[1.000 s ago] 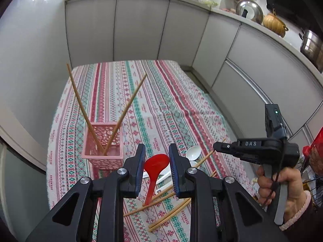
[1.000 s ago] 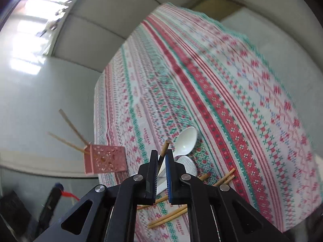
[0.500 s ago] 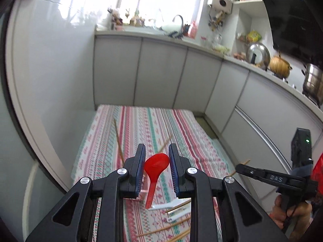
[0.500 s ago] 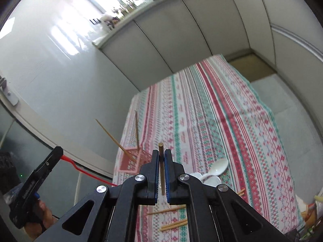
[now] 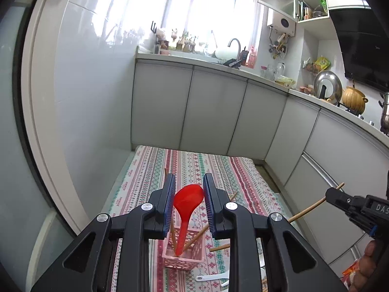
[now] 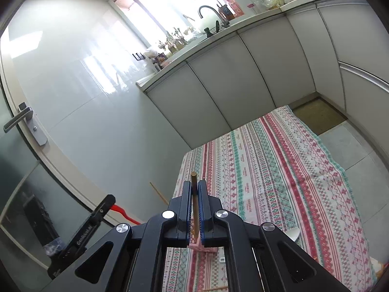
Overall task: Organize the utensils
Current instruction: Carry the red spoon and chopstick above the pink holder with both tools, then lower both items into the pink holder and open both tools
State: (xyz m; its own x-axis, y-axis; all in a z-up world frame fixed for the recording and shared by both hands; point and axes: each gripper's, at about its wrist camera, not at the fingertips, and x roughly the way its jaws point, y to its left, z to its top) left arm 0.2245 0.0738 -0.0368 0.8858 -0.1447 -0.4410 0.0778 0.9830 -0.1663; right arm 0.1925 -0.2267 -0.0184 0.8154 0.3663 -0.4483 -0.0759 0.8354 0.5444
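My left gripper [image 5: 188,180] is shut on the bowl of a red spoon [image 5: 187,200]. The spoon's handle hangs down over a pink basket [image 5: 183,260] on the striped tablecloth [image 5: 218,168]. Two chopsticks [image 5: 173,233] lean inside the basket. My right gripper [image 6: 194,183] is shut on a wooden chopstick [image 6: 193,194] that stands upright between its pads, above the basket [image 6: 206,247]. In the left wrist view the right gripper [image 5: 331,192] is at the right edge with the chopstick [image 5: 313,206] slanting through it. In the right wrist view the left gripper [image 6: 109,198] shows at lower left with the red spoon's handle [image 6: 124,215].
White spoons [image 5: 211,278] and loose chopsticks [image 5: 218,247] lie on the cloth near the basket; one white spoon [image 6: 293,233] shows in the right wrist view. Grey cabinets [image 5: 214,112] bound the table's far end and right side, and a white wall [image 5: 92,121] its left.
Both grippers have risen and tipped upward, so the kitchen counter and window now show. The red spoon and the chopstick came up off the table and hang above the basket.
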